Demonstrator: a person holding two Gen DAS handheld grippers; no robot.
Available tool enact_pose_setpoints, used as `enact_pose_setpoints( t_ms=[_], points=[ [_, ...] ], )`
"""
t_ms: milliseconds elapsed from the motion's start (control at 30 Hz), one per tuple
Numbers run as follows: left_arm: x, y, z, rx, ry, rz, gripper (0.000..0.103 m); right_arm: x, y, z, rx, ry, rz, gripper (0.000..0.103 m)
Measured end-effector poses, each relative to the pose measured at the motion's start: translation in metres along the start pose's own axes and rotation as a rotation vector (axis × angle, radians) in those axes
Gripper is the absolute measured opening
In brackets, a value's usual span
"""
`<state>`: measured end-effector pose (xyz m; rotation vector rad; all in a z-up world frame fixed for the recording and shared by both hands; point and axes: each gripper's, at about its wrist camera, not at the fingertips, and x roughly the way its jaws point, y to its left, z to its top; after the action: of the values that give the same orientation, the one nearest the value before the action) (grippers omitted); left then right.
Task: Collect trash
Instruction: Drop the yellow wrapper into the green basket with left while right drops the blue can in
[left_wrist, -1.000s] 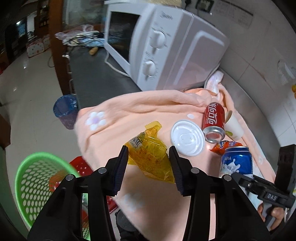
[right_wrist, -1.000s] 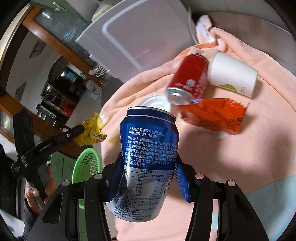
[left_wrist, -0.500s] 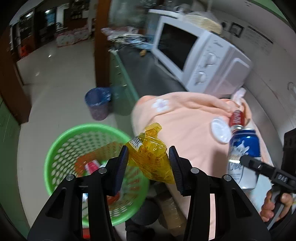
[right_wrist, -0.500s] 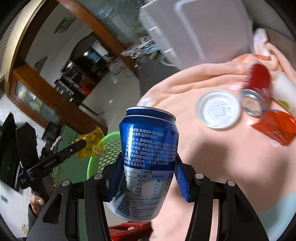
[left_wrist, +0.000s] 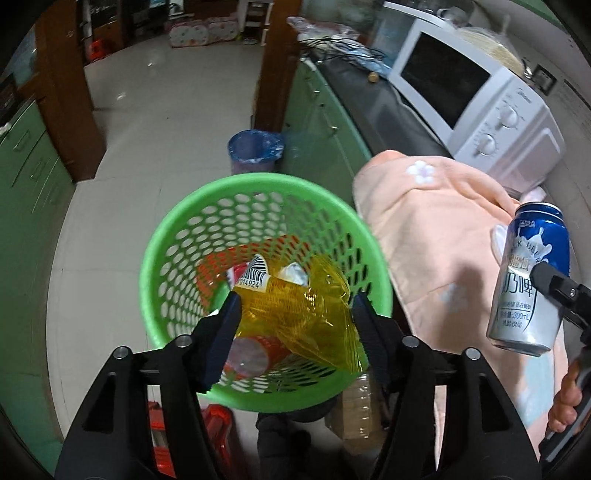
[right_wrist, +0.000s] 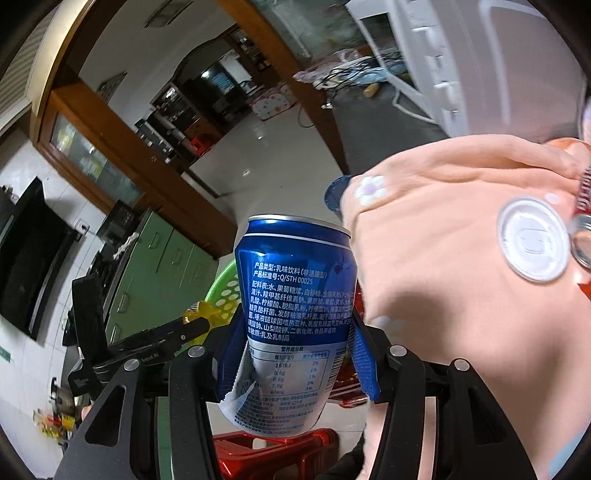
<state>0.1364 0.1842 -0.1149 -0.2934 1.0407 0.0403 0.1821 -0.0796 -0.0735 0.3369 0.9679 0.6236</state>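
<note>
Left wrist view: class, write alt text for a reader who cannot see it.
The left gripper, jaws opening, has a yellow wrapper between them above a green basket holding trash. At right, a blue can is carried over a peach cloth.

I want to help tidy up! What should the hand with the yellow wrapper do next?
Probably just keep opening and let it fall. The left gripper is over the green basket, its fingers are opening, and the yellow wrapper between them hangs above trash already inside, so it should drop in.
</note>
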Motion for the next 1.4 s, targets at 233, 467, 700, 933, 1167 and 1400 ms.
enact_pose_setpoints(
  t_ms=[233,467,700,933,1167,1400],
  points=[
    [-0.003,0.017,-0.004,-0.043,-0.005,0.011,0.069,0.019,0.012,0.004,-0.04,0.031,0.012,0.05],
    [-0.011,0.031,-0.01,-0.086,-0.014,0.02,0.075,0.039,0.029,0.004,-0.086,0.057,0.001,0.05],
    [-0.019,0.04,-0.012,-0.105,-0.028,0.032,0.078,0.061,0.043,0.002,-0.159,0.085,-0.031,0.05],
    [-0.027,0.048,-0.016,-0.126,-0.035,0.05,0.079,0.081,0.052,0.001,-0.201,0.114,-0.048,0.05],
    [-0.033,0.059,-0.019,-0.165,-0.044,0.059,0.088,0.095,0.054,0.0,-0.208,0.14,-0.061,0.05],
    [-0.034,0.062,-0.021,-0.18,-0.04,0.059,0.09,0.1,0.051,0.001,-0.193,0.147,-0.045,0.057]
  ],
)
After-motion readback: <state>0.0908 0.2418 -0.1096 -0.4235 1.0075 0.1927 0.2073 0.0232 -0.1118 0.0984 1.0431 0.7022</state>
